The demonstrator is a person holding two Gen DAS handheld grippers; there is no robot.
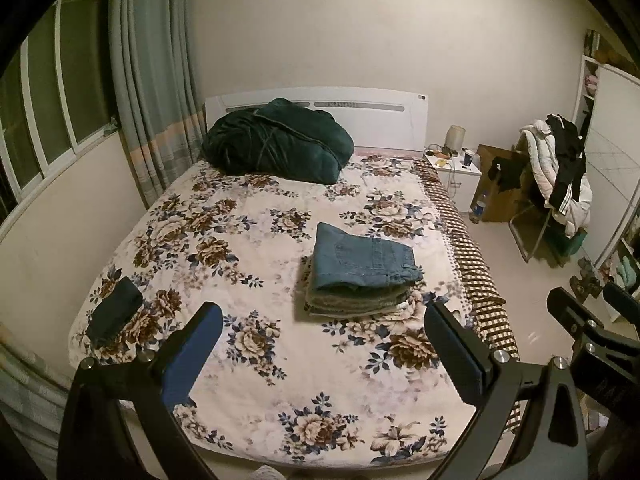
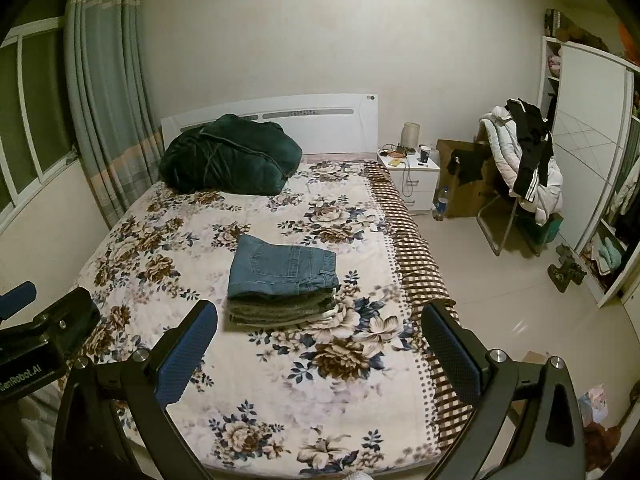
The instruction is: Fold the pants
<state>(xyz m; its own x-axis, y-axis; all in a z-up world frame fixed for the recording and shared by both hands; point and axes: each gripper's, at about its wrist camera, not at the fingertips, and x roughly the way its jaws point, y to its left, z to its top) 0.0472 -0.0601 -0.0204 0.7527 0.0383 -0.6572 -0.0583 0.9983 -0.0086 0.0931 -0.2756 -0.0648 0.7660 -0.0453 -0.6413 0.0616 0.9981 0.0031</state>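
Both wrist views face the bed (image 1: 280,360) (foot end) — sharing it.

Green blanket (image 1: 278,142) by headboard (image 1: 376,120)

Showing white with brown and navy flowers: the bedspread (image 1: 256,360). Running along the bedspread's right edge in brown-and-cream check: the sheet (image 1: 476,276). Lying right of the bedspread's middle in faded blue denim: the folded jeans (image 1: 366,260), stacked over grey and olive folded pants (image 2: 280,310). Sitting at the bedspread's head end in dark green: a bundled blanket (image 1: 280,144), against a white headboard (image 1: 384,120). Resting on the bedspread's left edge in dark navy: a folded cloth (image 1: 114,312). Hanging left of the bedspread in grey-green with peach bands: the curtain (image 1: 156,80). Wearing blue pads (image 2: 188,352) on black frames: the grippers.
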